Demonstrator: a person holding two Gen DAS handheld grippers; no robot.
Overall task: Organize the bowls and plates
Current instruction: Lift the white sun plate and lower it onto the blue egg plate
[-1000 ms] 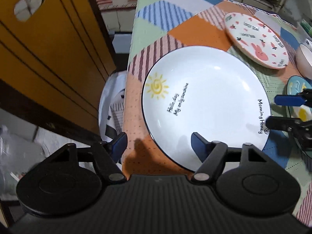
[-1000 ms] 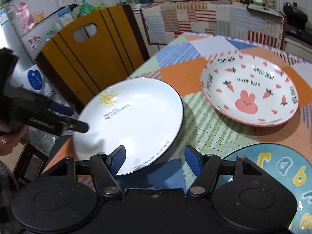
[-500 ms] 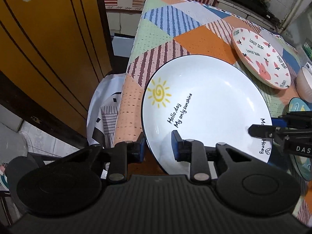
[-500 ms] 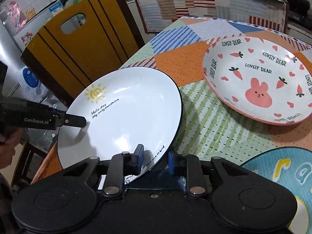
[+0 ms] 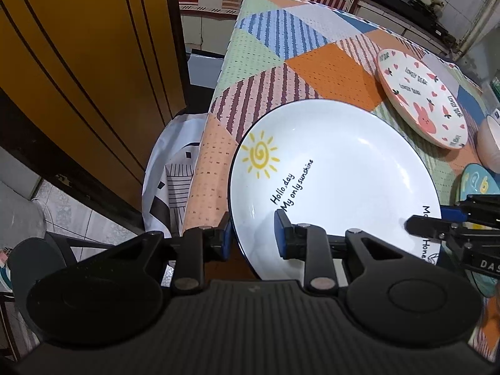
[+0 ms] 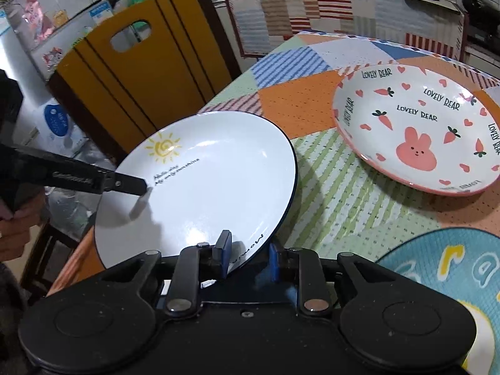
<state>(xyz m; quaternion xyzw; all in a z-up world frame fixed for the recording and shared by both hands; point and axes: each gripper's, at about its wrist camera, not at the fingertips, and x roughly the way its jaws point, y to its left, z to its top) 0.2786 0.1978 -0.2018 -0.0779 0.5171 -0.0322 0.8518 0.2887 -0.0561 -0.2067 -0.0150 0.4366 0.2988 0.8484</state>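
A white plate with a yellow sun (image 5: 337,175) (image 6: 203,181) is held above the table's near corner, tilted. My left gripper (image 5: 253,234) is shut on its rim at one side. My right gripper (image 6: 248,256) is shut on the opposite rim; it shows in the left wrist view (image 5: 437,225). A pink-rimmed rabbit plate (image 5: 422,97) (image 6: 418,128) lies flat on the patchwork tablecloth (image 6: 297,106) behind.
A blue dish with letters (image 6: 443,268) lies at the near right. A pale bowl (image 5: 490,143) sits at the right edge. An orange chair back (image 6: 140,68) stands by the table's left side, with a white bag (image 5: 172,181) below.
Both grippers have closed on the sun plate's rim, one on each side, and lifted it off the table, tilted.
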